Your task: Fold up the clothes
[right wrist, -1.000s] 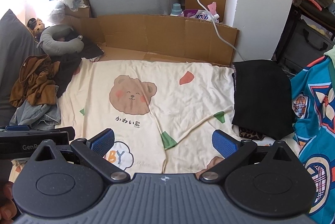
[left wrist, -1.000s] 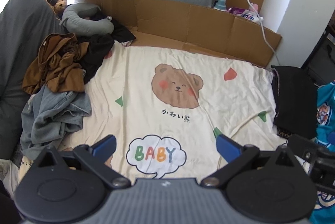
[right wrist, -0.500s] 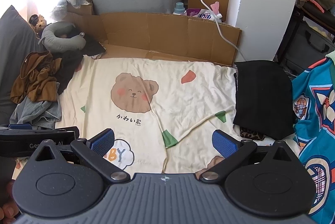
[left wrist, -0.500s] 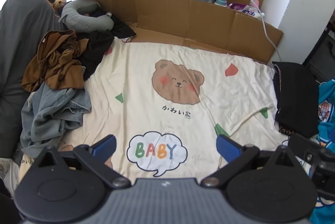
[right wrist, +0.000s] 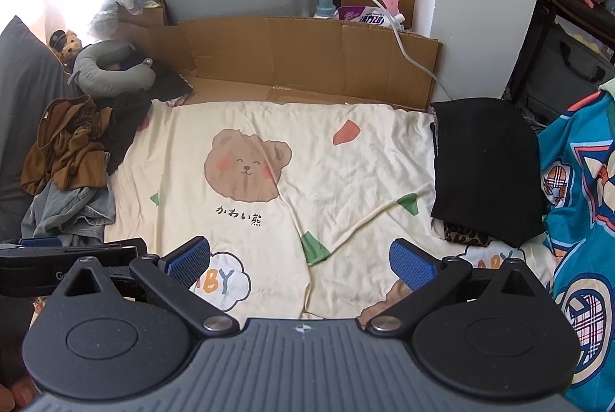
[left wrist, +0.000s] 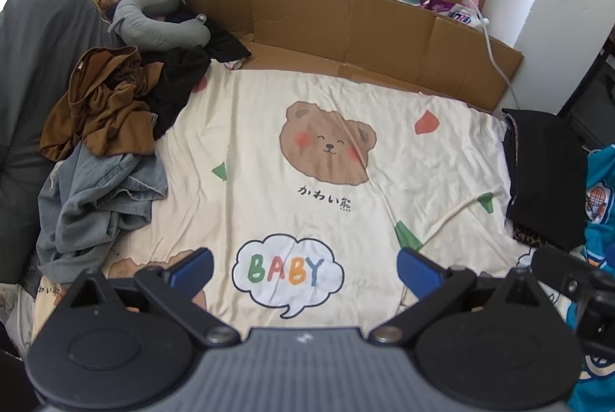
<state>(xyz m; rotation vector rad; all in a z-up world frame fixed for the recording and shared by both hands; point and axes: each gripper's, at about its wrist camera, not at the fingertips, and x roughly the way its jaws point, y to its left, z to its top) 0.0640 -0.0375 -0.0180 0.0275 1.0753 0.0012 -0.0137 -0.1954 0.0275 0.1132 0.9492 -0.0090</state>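
Change since prior frames: Both views were shifted only slightly; the bear print was seen a little lower in the left wrist frame than a second earlier. No garment was displaced.
Meaning for task: No fold was judged to have been started; a pick from the unfolded pile was judged the likely next step.
Left gripper: Blue-padded jaws were held wide apart with nothing between them, above the cream printed bed sheet with bear motif.
Right gripper: Jaws were likewise spread and empty, over the lower centre of the sheet.
Unfolded pile location: Left edge of both frames, resting on the sheet margin against a dark grey cushion.
Brown crumpled garment: Bunched on top, heavily creased, no flat edge presented.
Faded blue denim garment: Lay below the brown one, touching it, crumpled with hems turned over.
Black crumpled garment: Lay just right of the brown one, partly beneath it.
Black folded garment: Lay flat at the right of the frame, on a leopard-patterned piece, beside teal patterned fabric.
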